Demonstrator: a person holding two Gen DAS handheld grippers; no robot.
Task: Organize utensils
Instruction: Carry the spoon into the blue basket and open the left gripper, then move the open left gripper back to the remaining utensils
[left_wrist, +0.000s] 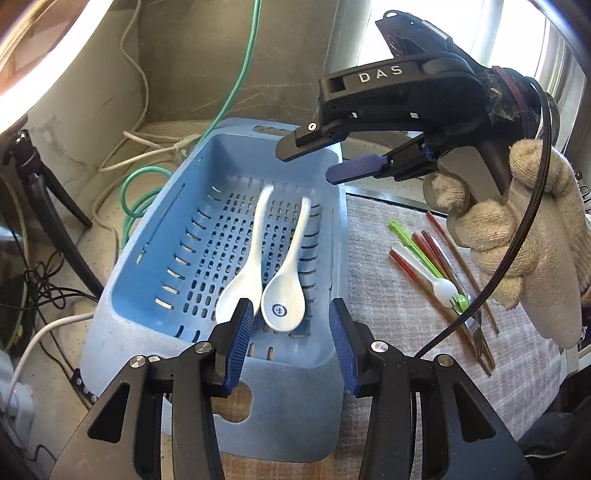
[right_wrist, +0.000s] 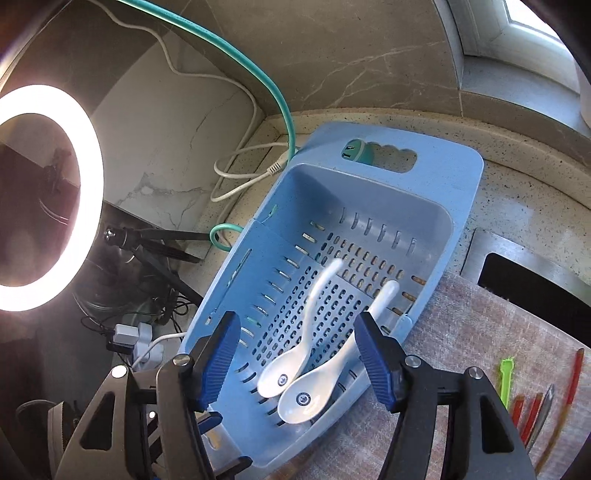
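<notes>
Two white ceramic spoons (left_wrist: 284, 280) (right_wrist: 306, 387) lie side by side in the blue slotted basket (left_wrist: 147, 273) (right_wrist: 424, 177). My left gripper (left_wrist: 291, 325) is open and empty, low over the basket's near end by the spoon bowls. My right gripper (right_wrist: 293, 354) is open and empty above the basket; it also shows in the left wrist view (left_wrist: 310, 158), held in a gloved hand over the basket's far right corner. On the cloth to the right lie red chopsticks (left_wrist: 410, 269), a green plastic pick (left_wrist: 417, 247), a white plastic fork (left_wrist: 436, 284) and a metal fork (left_wrist: 476, 328).
A grey cloth (left_wrist: 388, 295) (right_wrist: 480, 332) covers the counter right of the basket. A ring light (right_wrist: 48, 195) on a tripod (left_wrist: 44, 192) stands at the left. Green and white cables (left_wrist: 147, 173) lie behind the basket. A sink edge (right_wrist: 517, 258) is at the right.
</notes>
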